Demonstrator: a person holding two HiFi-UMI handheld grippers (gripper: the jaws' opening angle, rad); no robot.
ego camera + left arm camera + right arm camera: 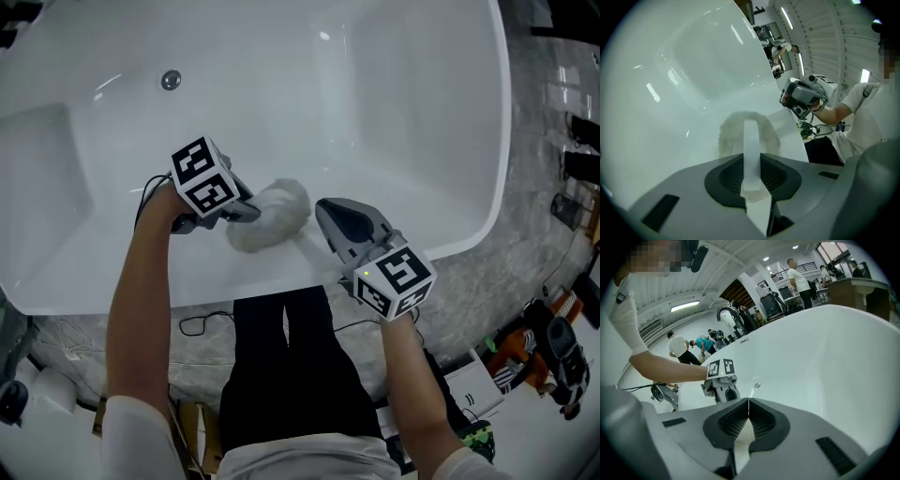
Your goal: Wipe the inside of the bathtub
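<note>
On near inner wall of bathtub [403, 112], L gripper [246, 211] fingers pinched fluffy white cloth [274, 214]; R gripper [326, 212] just right of cloth, fingers pressed together.

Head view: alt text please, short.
Seen from above, a person stands at a white bathtub, the left claw shut on a fluffy pad held against the tub's near inner wall. The right claw is shut and empty just beside the pad, near the rim.
</note>
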